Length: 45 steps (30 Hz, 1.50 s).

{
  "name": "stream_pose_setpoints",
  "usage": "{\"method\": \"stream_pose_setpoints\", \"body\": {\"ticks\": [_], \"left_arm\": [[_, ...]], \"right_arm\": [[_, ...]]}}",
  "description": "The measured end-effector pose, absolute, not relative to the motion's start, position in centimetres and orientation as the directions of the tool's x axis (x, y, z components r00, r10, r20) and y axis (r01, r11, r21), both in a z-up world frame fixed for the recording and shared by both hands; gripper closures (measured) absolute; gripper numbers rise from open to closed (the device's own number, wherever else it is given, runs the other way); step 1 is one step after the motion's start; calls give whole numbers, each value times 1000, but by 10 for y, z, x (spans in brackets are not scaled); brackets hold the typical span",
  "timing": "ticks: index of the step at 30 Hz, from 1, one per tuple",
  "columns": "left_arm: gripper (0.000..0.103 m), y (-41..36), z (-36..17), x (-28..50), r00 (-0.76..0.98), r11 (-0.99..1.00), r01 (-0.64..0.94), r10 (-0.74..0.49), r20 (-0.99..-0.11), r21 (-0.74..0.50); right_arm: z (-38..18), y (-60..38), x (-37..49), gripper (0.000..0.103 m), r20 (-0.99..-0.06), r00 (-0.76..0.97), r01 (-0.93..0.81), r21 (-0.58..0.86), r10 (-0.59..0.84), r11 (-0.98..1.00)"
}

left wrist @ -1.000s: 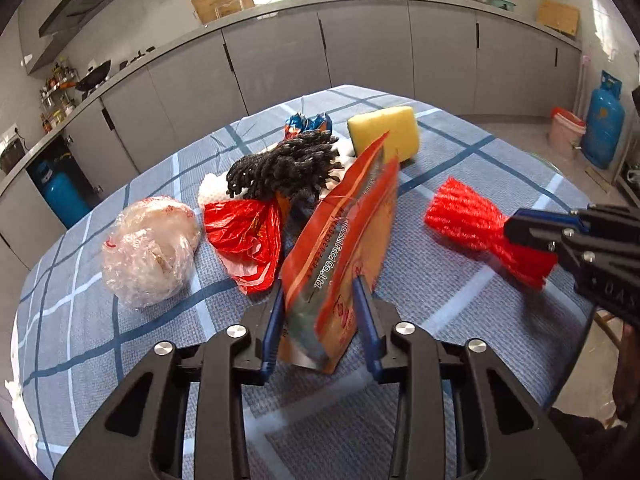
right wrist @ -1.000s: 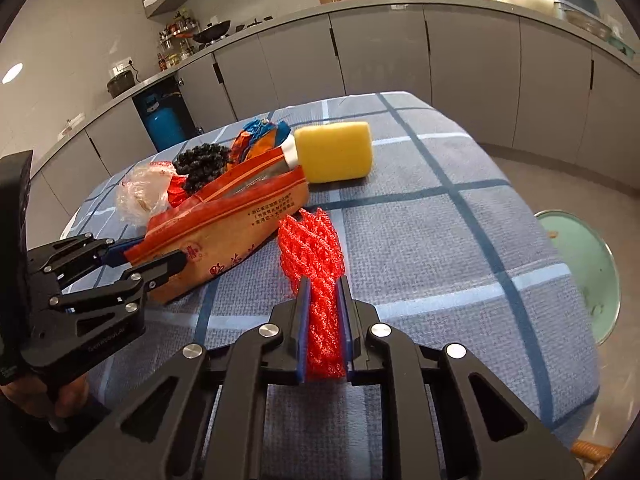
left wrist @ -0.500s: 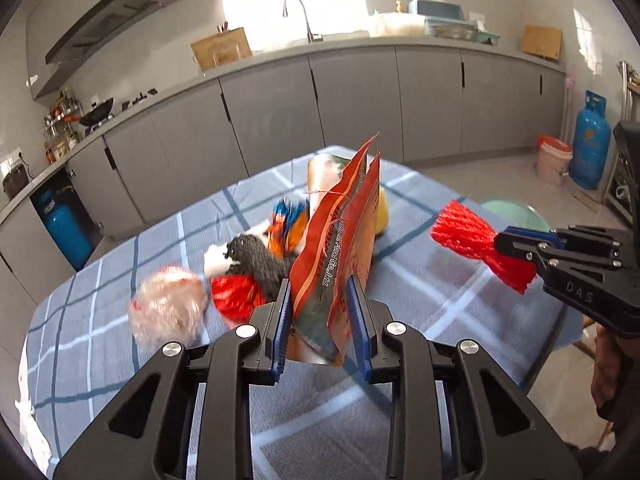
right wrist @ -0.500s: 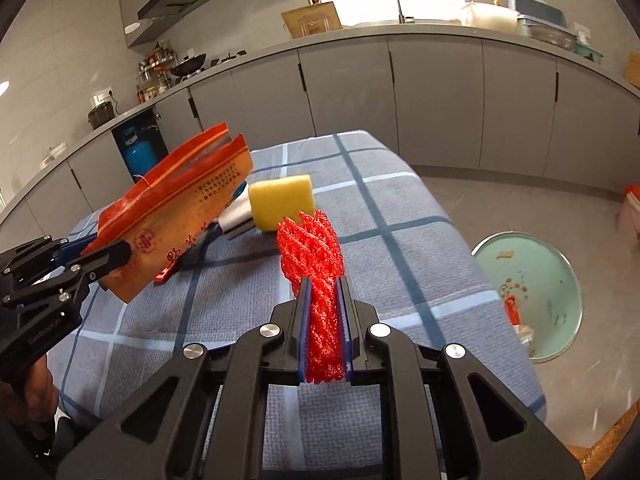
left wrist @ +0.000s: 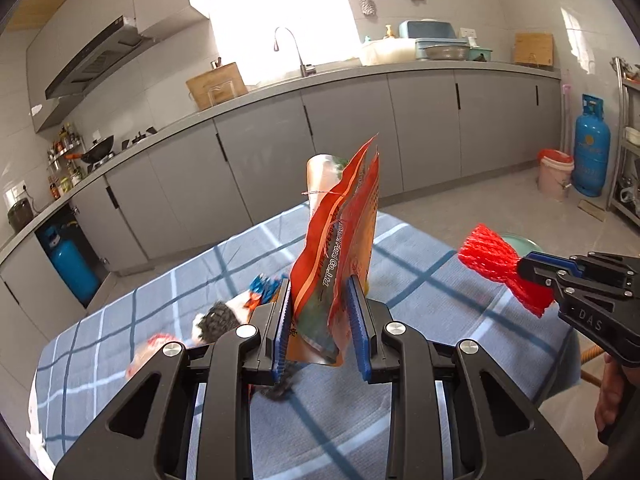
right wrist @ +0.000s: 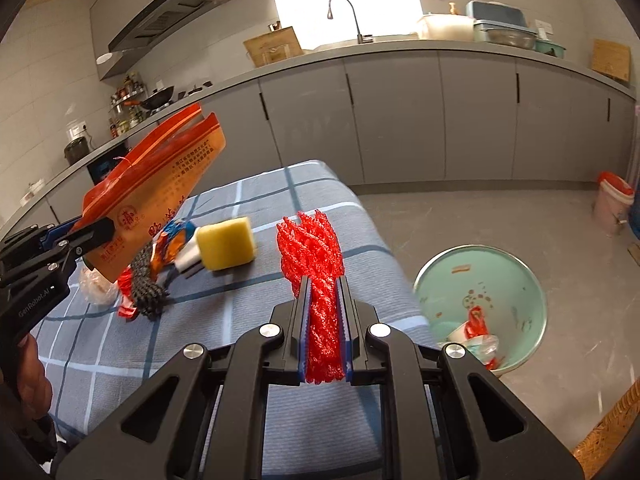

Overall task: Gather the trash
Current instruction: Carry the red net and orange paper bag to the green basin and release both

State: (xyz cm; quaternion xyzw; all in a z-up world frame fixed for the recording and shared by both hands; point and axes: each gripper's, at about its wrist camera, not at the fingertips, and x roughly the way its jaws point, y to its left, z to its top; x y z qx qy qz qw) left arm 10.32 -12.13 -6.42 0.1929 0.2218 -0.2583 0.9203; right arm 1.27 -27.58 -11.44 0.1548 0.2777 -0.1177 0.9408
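Both pieces of trash have come up off the table since a second ago: our left gripper, whose jaws narrowed a little on the way, pinches the orange snack bag upright at frame centre, and our right gripper has its jaws pressed tight on the red net. We are mid-carry. Next we must swing both over the green bin at lower right of the right view and release.

Trash pile blurred – half hidden behind left claw & pouch.
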Motion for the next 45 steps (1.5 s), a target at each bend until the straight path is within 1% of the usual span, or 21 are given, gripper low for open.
{"method": "stream_pose_setpoints", "body": {"ticks": [15,21,34,45], "left_arm": [[75,-183,-67,110,727,739,628,-446,-522,243],[75,-206,-72,108,715,720,646,-456,-530,252],[75,-259,-77,94,709,674,675,-482,-515,300],[75,-297,-86,96,666,642,719,-527,-527,267]], "right_arm": [[-121,-341,-5,89,-555,799,425,248,-232,871],[-132,-361,-7,89,-565,788,451,262,-243,853],[-142,-391,-9,89,-577,772,488,269,-267,830],[-143,-423,2,89,-586,745,534,236,-320,812]]}}
